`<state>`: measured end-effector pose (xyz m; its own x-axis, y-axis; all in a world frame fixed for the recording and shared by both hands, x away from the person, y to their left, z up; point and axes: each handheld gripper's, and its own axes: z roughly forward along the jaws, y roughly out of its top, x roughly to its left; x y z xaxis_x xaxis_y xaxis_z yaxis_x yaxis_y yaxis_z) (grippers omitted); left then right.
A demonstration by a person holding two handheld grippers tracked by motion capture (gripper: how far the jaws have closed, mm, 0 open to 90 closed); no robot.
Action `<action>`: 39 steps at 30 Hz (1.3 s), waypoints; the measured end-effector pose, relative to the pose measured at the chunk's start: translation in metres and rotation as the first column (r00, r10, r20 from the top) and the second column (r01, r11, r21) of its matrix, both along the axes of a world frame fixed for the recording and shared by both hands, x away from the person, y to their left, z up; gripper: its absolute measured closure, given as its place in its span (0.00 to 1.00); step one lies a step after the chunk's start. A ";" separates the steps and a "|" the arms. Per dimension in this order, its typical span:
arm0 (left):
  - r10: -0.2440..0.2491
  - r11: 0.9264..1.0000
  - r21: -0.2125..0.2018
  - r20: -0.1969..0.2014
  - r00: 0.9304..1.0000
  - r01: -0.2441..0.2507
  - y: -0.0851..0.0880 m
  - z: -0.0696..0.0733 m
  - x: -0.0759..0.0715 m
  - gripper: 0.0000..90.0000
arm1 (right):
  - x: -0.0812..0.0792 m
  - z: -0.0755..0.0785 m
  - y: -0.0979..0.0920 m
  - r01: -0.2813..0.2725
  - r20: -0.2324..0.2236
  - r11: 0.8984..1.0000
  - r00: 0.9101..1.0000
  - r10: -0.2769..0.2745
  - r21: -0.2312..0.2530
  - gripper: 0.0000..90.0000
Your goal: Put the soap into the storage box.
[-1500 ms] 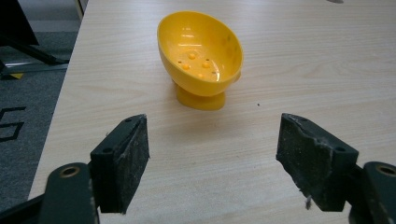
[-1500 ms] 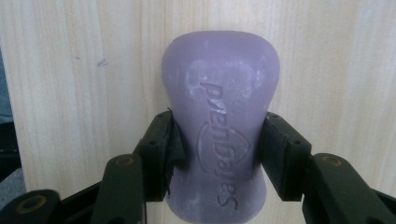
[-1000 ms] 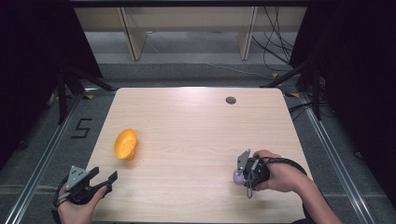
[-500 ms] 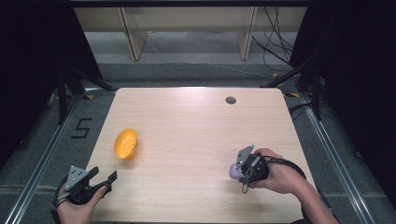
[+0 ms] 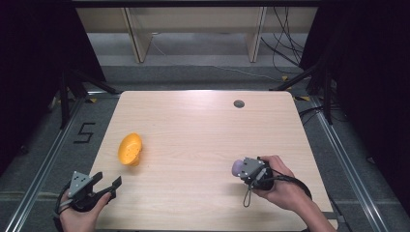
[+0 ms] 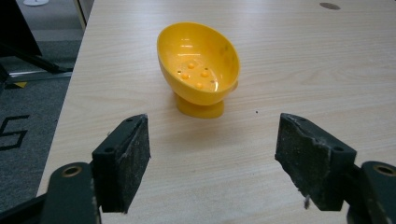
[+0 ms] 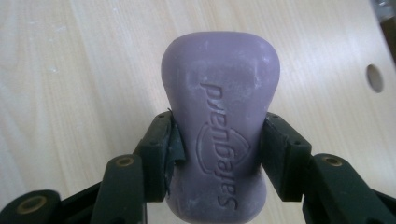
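Observation:
A yellow soap dish (image 5: 130, 149) (image 6: 199, 66) stands tilted on its foot at the table's left side, its hollow facing my left gripper. My left gripper (image 5: 107, 185) (image 6: 212, 161) is open at the near left corner, a short way from the dish, with nothing between its jaws. A purple bar of soap (image 5: 238, 167) (image 7: 220, 121), stamped Safeguard, sticks out from my right gripper (image 5: 244, 170) (image 7: 218, 151), which is shut on its waist above the near right part of the table.
The wooden table (image 5: 203, 125) has a small round grommet (image 5: 239, 104) near its far edge. Shelving legs and cables lie on the floor beyond. A "5" mark (image 5: 84, 133) is on the floor at the left.
My right gripper has moved a little left and toward the near edge with the soap in it. The left gripper and the dish have stayed put.

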<state>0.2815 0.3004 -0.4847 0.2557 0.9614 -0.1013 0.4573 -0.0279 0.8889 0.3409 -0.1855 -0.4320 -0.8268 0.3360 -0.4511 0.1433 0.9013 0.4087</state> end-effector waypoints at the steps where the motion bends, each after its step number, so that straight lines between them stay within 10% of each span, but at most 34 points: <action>1: -0.008 1.000 0.003 0.003 1.000 0.008 -0.001 0.000 0.000 0.28 | -0.002 -0.001 0.001 0.003 0.019 1.000 1.000 -0.003 -0.003 0.56; 21: -0.134 0.990 0.042 0.035 0.990 0.132 -0.037 0.020 0.009 0.29 | -0.017 -0.017 0.010 0.023 0.186 0.999 0.982 -0.016 -0.038 0.56; 39: -0.457 0.888 0.055 -0.007 0.890 0.456 -0.120 0.068 0.043 0.30 | -0.021 -0.016 0.013 0.011 0.228 1.000 0.974 -0.006 -0.022 0.56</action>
